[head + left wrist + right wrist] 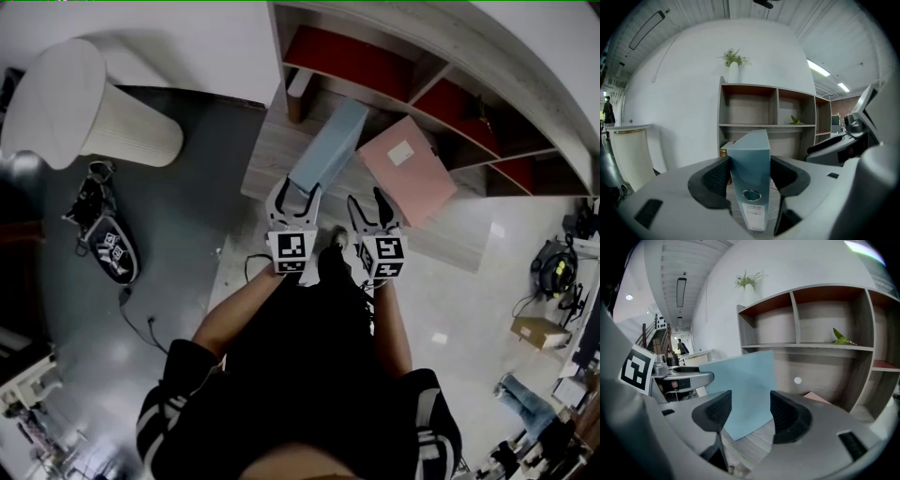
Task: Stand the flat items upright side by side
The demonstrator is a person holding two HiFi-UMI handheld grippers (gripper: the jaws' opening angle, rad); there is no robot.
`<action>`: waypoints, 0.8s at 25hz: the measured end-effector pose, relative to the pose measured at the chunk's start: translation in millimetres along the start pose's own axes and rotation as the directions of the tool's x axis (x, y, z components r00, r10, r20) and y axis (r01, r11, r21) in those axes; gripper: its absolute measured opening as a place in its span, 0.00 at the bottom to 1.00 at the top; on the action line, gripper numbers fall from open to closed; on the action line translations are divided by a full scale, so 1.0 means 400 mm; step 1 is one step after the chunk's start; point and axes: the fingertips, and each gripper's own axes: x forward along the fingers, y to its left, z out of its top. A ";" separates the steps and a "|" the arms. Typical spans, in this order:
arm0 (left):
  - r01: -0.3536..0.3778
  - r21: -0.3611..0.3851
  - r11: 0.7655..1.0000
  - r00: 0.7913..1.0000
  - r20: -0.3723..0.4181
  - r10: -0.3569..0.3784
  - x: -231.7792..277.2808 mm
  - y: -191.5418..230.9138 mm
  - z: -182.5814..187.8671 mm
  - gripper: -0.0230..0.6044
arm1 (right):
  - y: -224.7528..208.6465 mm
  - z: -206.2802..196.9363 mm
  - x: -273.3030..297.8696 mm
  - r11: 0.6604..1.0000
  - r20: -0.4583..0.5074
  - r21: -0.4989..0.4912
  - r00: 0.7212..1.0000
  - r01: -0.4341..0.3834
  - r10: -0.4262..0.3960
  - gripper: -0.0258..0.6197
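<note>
1. Left gripper (751, 176): jaws spread fairly wide and pinching the blue binder (328, 145) across its spine. In the left gripper view both dark pads lie against the binder's two sides, low centre of frame.
2. The binder stands upright on its bottom edge, with the spine facing the left gripper. A ring hole (751, 194) and a white label (754, 213) are visible on the spine.
3. Right gripper (751, 412): jaws apart, with nothing pinched. The binder's broad blue face fills the gap beyond them, and the pads are clear of it.
4. Head view: both grippers sit side by side at frame centre. The binder runs from the left gripper up and to the right toward the shelf unit (778, 108).
5. Pink folder (410, 169): right of the binder, just beside it, with its broad face up on the wooden base board (267, 164). The right gripper's tips are near its lower left corner. I cannot tell whether it lies quite flat.
6. Surroundings: a white ribbed pedestal (122, 127) stands upper left in the head view. Dark gear with square markers (111, 246) lies on the grey floor below it, and a cardboard box (539, 330) is at the right edge.
7. On top of the shelf unit is a white vase with a green sprig (733, 60).
</note>
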 end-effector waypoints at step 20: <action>0.076 -0.050 0.996 0.996 -0.053 -0.078 0.117 -0.161 0.019 0.48 | -0.166 0.010 -0.009 0.999 0.020 0.040 1.000 0.000 -0.001 0.46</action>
